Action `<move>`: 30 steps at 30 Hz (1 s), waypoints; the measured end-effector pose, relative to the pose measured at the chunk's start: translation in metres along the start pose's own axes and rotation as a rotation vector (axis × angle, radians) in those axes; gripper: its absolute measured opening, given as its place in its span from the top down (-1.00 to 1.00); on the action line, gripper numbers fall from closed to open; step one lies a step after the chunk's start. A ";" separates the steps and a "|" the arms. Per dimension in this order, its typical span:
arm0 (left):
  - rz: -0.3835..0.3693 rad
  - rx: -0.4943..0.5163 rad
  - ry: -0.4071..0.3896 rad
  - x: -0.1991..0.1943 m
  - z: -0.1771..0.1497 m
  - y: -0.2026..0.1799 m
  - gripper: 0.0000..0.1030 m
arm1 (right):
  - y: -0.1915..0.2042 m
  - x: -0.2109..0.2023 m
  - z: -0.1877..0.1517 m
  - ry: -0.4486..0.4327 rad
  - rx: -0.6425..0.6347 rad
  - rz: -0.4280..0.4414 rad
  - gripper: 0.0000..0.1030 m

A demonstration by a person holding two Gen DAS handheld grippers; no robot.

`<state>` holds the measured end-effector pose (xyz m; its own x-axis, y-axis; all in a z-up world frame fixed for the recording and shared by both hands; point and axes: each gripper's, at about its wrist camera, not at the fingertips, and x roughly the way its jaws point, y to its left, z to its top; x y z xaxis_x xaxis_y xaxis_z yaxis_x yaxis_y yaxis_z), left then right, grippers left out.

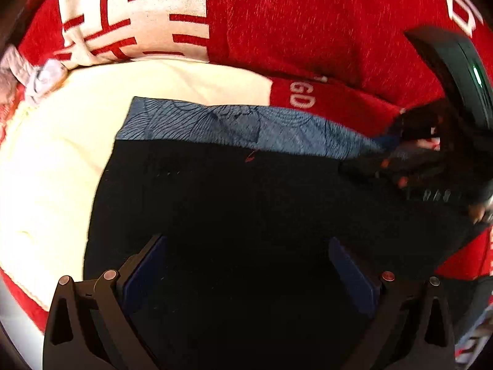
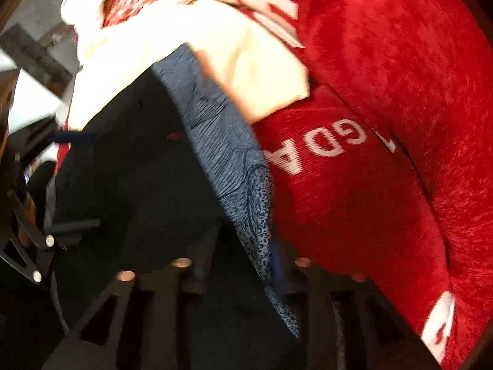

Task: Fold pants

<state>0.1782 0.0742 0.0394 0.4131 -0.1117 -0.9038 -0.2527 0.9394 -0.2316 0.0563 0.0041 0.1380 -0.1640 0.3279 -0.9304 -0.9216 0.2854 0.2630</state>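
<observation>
The black pants (image 1: 234, 203) lie flat on the bedding, with a blue patterned lining strip (image 1: 240, 123) along their far edge. My left gripper (image 1: 246, 265) is open, its blue-padded fingers spread wide just above the black cloth. My right gripper shows at the right of the left wrist view (image 1: 409, 160), down at the pants' far right corner by the blue strip. In the blurred right wrist view the pants (image 2: 129, 185) and blue strip (image 2: 225, 154) run up between my right gripper's fingers (image 2: 243, 265), which seem closed on the edge of the cloth.
A cream blanket (image 1: 55, 160) lies under the pants on the left. A red plush blanket with white lettering (image 1: 323, 30) fills the back and right, also in the right wrist view (image 2: 385, 123). The left gripper shows at the left edge of the right wrist view (image 2: 27, 240).
</observation>
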 end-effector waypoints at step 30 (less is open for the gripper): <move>-0.021 -0.255 0.048 -0.006 0.083 0.041 0.73 | 0.115 -0.038 -0.041 -0.200 -0.093 -0.486 0.72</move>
<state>0.2382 0.1404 0.0657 0.3802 -0.1513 -0.9124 -0.4594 0.8253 -0.3283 -0.0577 -0.0123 0.1933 0.3520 0.3455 -0.8699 -0.9031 0.3696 -0.2186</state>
